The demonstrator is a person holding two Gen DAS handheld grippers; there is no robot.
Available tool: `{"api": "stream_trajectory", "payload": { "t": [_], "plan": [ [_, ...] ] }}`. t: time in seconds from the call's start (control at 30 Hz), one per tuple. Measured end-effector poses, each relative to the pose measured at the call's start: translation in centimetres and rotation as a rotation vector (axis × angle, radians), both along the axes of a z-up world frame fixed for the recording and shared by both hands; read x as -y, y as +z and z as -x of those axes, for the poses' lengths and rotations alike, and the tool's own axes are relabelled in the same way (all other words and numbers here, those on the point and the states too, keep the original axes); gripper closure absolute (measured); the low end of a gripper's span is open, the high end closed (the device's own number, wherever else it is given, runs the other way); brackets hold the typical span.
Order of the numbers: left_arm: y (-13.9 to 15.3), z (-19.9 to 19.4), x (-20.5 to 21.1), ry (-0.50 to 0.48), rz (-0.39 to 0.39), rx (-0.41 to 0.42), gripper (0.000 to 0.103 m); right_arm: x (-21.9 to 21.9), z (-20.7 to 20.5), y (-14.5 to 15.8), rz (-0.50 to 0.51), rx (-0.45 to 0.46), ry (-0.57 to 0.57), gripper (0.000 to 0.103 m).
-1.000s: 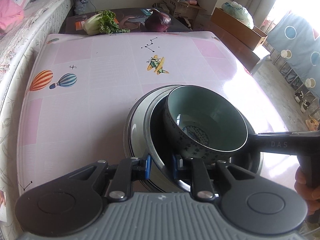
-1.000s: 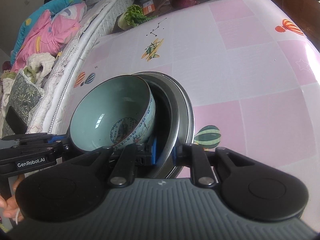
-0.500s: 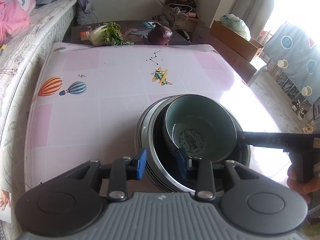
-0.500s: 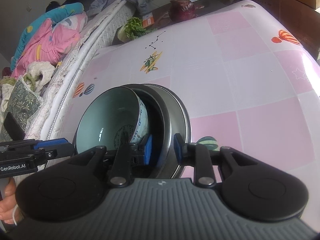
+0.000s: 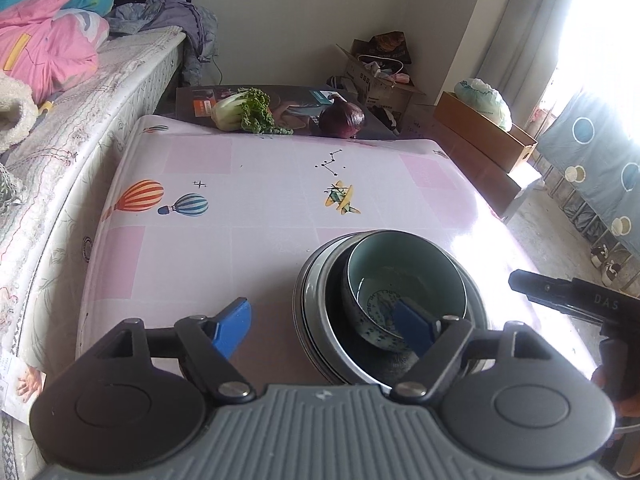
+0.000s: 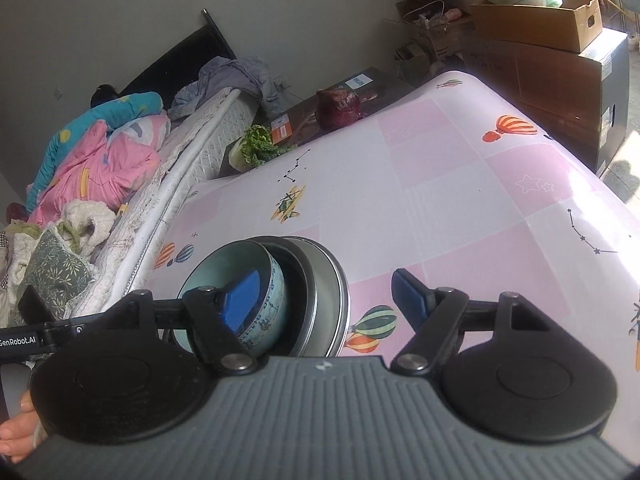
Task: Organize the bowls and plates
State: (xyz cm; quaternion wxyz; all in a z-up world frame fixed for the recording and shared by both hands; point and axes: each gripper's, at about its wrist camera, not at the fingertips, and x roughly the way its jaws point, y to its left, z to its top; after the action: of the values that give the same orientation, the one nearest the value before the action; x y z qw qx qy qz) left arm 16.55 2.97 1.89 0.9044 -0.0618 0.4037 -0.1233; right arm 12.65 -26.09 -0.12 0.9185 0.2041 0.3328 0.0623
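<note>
Celadon bowl (image 5: pixel 404 280) (patterned outside) nested in plates (image 5: pixel 316 280) — left gripper (image 5: pixel 324 320), right gripper (image 6: pixel 324 300) both released.

My pads (image 5: pixel 232 326) are blue. The bowl (image 5: pixel 404 280) is pale teal inside, blue-patterned outside, in grey plates (image 6: pixel 326 300). The bench (image 5: pixel 260 208) is pink-and-white checked with striped balloons.

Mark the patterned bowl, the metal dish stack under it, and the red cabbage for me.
patterned bowl (image 5: pixel 404 276): left wrist view, on its pale green inner wall.
metal dish stack (image 6: pixel 330 292): right wrist view, on the top dish's inner wall, right of the bowl.
red cabbage (image 6: pixel 338 109): right wrist view, on its purple front face.
</note>
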Motion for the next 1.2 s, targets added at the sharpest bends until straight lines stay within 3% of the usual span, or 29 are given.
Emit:
{"api": "stream_trajectory", "payload": {
  "t": [0.17,0.23,0.37,0.5,0.7,1.2],
  "plan": [
    [1.0,2.0,0.0,0.001,-0.030,0.072,0.006,-0.5,3.5,2.4,0.163,0.123,-0.073,0.013],
    [1.4,2.8,0.1,0.005,-0.048,0.102,0.002,-0.8,5.0,3.1,0.235,0.169,-0.095,0.001],
    [1.8,3.9,0.6,0.007,-0.091,0.141,0.000,-1.8,7.2,4.3,0.362,0.246,-0.132,0.001],
    [2.0,4.2,0.7,0.003,-0.077,0.119,0.000,-2.7,8.4,5.0,0.455,0.269,-0.145,0.001],
    [2.1,4.9,0.5,0.006,-0.046,0.110,0.000,-4.4,9.1,5.5,0.510,0.268,-0.113,0.001],
    [4.1,6.8,2.7,0.054,-0.179,0.184,0.000,-6.1,10.2,5.4,0.581,0.282,-0.132,0.001]
  ]
}}
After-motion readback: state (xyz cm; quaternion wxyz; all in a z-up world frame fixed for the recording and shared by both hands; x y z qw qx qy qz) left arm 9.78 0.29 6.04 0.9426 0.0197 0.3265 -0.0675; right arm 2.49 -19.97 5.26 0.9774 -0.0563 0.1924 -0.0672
